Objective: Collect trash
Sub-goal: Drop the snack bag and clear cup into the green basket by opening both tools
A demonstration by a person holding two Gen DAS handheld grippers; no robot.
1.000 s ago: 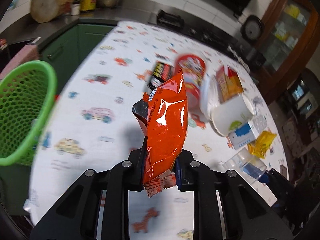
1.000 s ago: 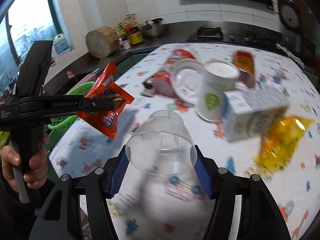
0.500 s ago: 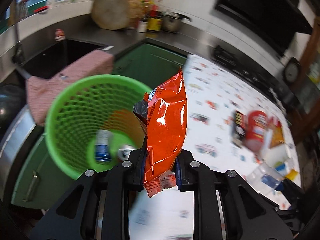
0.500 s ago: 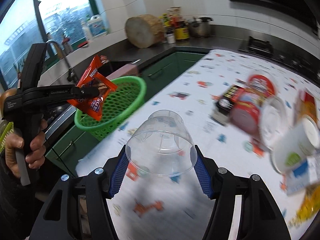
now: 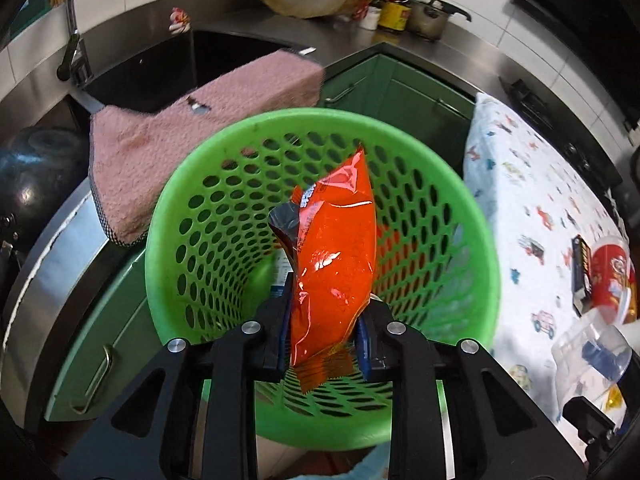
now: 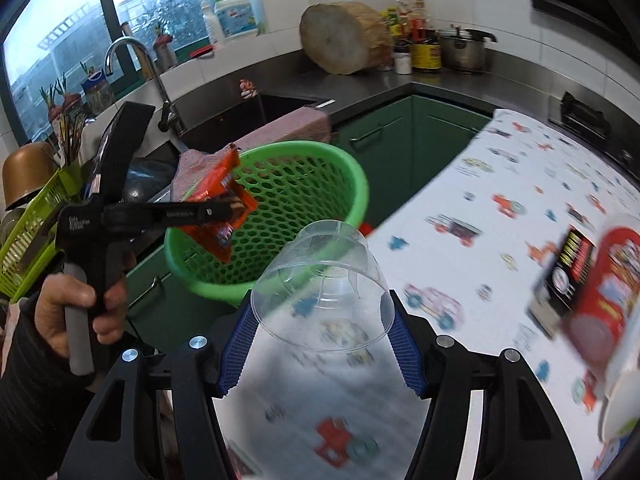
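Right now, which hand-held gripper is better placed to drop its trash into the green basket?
Left. The left hand-held gripper holds the orange snack bag directly over the green basket. The right hand-held gripper holds the clear plastic cup beside the basket, above the table edge.

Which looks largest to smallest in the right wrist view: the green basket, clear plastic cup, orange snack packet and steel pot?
1. green basket
2. clear plastic cup, though nearness to the camera enlarges it
3. orange snack packet
4. steel pot, far away on the counter
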